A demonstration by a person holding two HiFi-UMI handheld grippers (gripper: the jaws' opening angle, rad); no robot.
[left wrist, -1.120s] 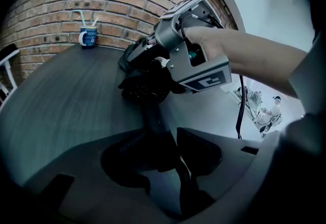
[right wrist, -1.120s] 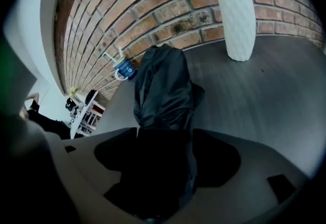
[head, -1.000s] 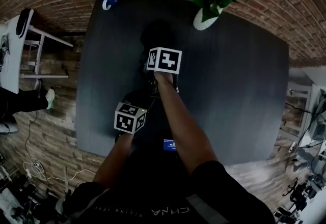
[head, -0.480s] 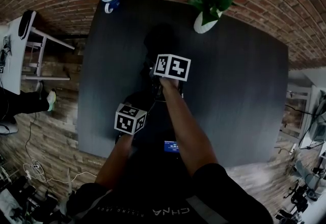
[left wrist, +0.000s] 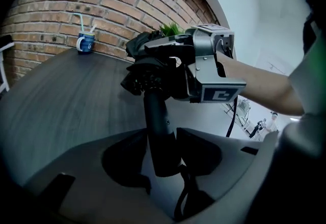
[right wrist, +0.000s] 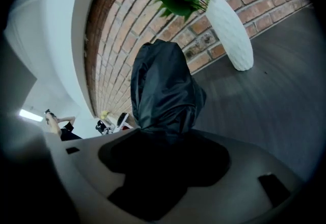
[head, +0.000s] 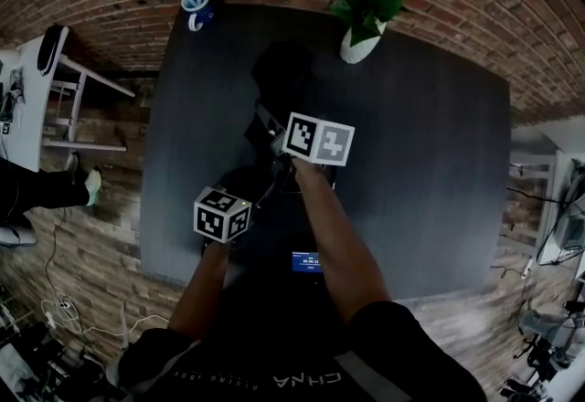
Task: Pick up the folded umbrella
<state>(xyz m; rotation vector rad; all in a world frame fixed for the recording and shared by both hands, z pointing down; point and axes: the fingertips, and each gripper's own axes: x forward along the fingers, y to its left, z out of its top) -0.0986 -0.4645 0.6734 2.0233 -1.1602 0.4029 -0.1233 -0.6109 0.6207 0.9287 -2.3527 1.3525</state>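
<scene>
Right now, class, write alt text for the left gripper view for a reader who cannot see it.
The left gripper holds the black handle of a folded umbrella over a dark table, while the right gripper clamps its bundled canopy. Behind, a blue cup with straws stands by a brick wall.

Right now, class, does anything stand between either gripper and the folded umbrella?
Nothing visible does. The folded umbrella has its black canopy between the fingers of the right gripper, and its handle sits between the fingers of the left gripper.
</scene>
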